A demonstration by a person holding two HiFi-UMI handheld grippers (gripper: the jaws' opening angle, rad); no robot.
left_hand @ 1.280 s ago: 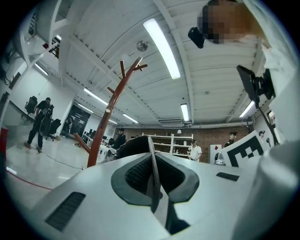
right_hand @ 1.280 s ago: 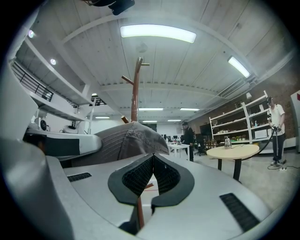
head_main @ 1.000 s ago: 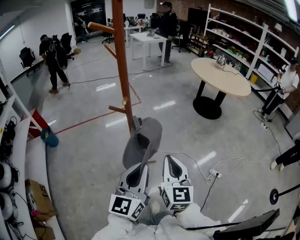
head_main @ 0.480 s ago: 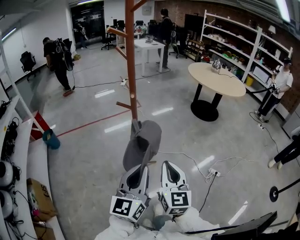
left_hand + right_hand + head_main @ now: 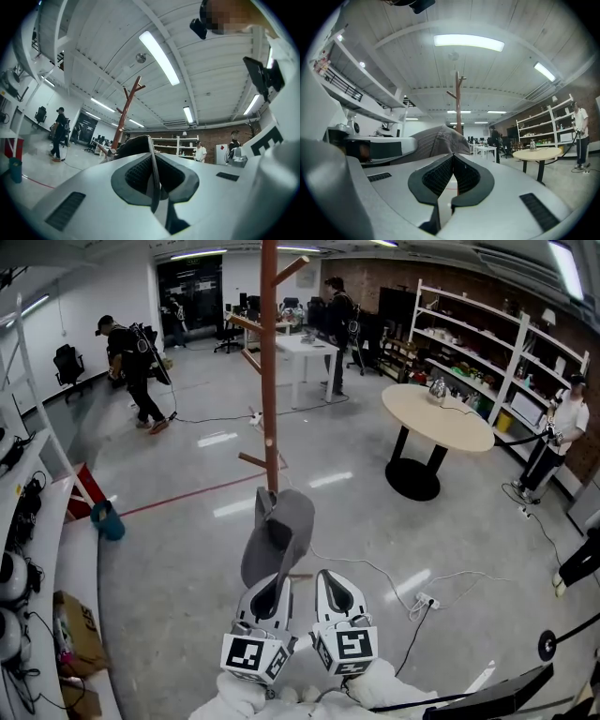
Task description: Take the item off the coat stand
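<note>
Your left gripper (image 5: 277, 582) is clamped on the brim of the grey cap (image 5: 281, 531), lower centre; coat stand (image 5: 270, 362) behind, upper centre; right gripper (image 5: 328, 579) closed, empty

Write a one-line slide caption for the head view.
Left gripper holds a grey cap, already off the brown coat stand behind it.

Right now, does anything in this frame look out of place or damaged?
Nothing looks damaged or spilled. The grey cap hangs from the left tongs, clear of the coat stand. Only a white cable and power strip lie loose on the floor.
</note>
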